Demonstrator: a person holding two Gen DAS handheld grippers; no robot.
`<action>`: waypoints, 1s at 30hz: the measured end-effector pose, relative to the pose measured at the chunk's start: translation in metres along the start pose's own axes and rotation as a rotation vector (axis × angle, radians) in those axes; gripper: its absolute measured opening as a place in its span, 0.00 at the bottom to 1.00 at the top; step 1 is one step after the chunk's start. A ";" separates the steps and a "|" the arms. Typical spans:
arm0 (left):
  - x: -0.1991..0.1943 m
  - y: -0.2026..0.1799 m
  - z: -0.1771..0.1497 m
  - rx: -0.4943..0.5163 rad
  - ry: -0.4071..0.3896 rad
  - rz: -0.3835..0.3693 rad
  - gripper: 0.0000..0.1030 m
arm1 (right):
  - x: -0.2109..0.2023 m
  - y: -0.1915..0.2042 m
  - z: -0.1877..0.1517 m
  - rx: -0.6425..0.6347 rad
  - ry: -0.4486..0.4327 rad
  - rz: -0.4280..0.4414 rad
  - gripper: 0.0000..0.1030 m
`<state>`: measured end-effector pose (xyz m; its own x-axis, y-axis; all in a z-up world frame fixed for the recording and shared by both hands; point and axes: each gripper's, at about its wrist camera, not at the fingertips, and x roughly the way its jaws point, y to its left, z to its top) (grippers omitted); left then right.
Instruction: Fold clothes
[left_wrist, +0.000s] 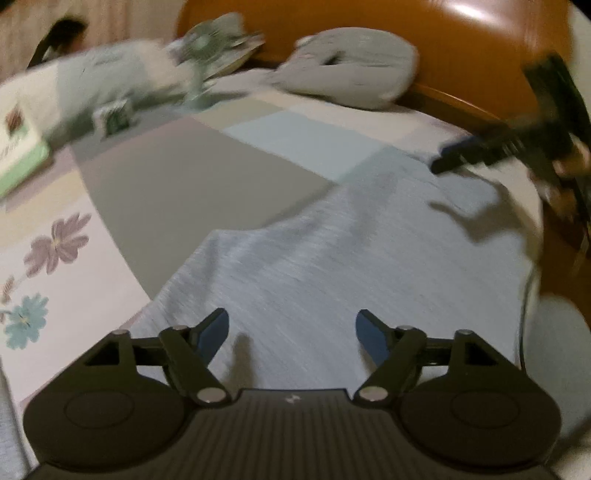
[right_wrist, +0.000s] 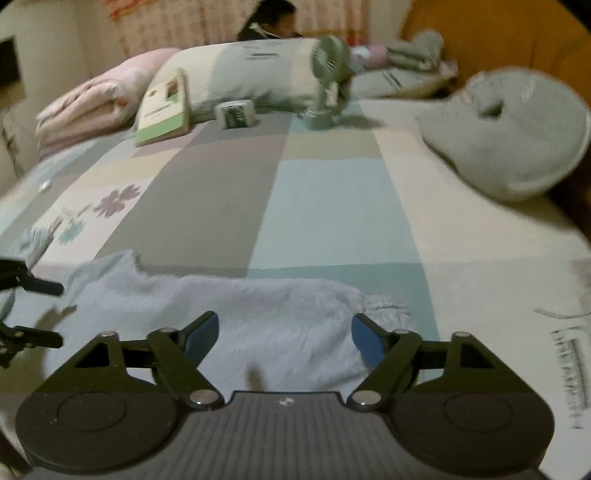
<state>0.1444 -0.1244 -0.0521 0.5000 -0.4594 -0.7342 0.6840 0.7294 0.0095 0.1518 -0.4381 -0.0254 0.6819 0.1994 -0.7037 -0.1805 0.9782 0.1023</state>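
Both grippers released, nothing held: left gripper (left_wrist: 291, 332) and right gripper (right_wrist: 284, 334) hover over the light blue garment (left_wrist: 351, 251) lying near on the bed (right_wrist: 332, 206). Looks partly folded, blurry; more folds left.

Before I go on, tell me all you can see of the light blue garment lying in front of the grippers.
The light blue garment is a soft, heathered knit, lying spread flat on the patchwork bedspread at its near edge. Its far edge runs uneven, with a small notch at one corner. Both views are blurred, so seams and sleeves cannot be told. Nothing grips it: the left gripper and right gripper stand open above it.
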 end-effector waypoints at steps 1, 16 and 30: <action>-0.006 -0.009 -0.006 0.028 -0.001 0.011 0.75 | -0.008 0.008 -0.005 -0.015 0.006 -0.006 0.86; -0.045 -0.048 -0.074 -0.018 0.093 0.052 0.80 | -0.026 0.079 -0.090 -0.127 0.155 -0.173 0.98; -0.029 -0.034 -0.063 -0.107 0.064 0.190 0.81 | 0.000 0.138 -0.103 -0.055 0.075 -0.122 1.00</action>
<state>0.0728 -0.1040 -0.0739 0.5772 -0.2783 -0.7677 0.5189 0.8509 0.0817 0.0538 -0.3090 -0.0835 0.6470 0.0722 -0.7591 -0.1390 0.9900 -0.0244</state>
